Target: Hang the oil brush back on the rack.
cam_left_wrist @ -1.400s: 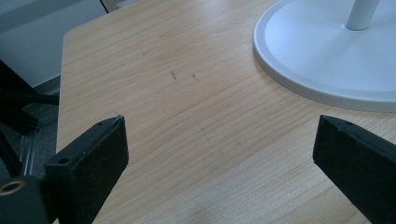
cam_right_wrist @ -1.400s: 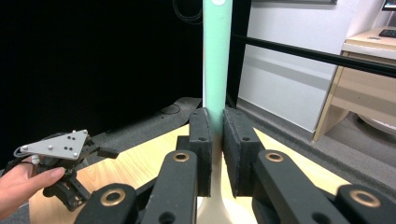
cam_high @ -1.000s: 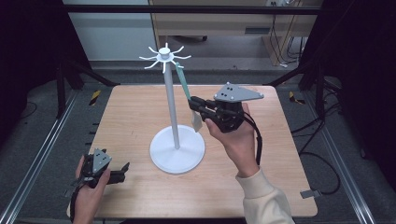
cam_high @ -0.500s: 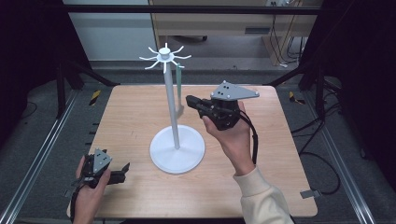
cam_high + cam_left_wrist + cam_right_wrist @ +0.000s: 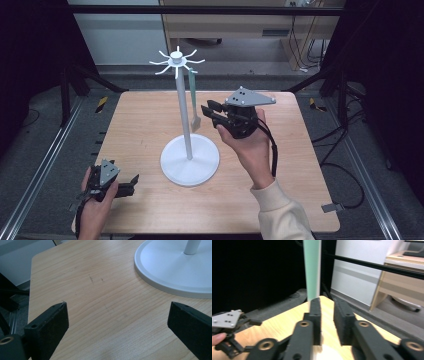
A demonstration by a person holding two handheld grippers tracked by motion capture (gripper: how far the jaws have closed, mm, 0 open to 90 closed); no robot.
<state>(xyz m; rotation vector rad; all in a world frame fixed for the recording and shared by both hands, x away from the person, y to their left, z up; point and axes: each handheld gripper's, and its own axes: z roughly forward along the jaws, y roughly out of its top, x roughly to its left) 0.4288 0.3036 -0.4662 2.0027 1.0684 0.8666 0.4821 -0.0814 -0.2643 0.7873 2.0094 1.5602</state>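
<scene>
A white stand [image 5: 186,115] with a round base [image 5: 190,160] and a ring of hooks on top stands mid-table. A utensil with a green handle [image 5: 192,92] and a pale head hangs free from one hook. My right gripper [image 5: 207,111] is held in the air just right of it, its jaws a little apart with nothing between them. In the right gripper view the green handle [image 5: 312,267] rises beyond the gripper [image 5: 327,305]. My left gripper [image 5: 134,182] rests at the table's front left, open wide and empty [image 5: 117,322], facing the stand's base [image 5: 175,267].
The wooden table [image 5: 280,190] sits in a metal frame with rails along both sides. A wooden cabinet [image 5: 250,25] stands behind it. The left gripper [image 5: 255,322] also lies low at the left of the right gripper view.
My right gripper has drawn back to the right, away from the hanging utensil, which now hangs by itself. The left gripper has stayed put.
</scene>
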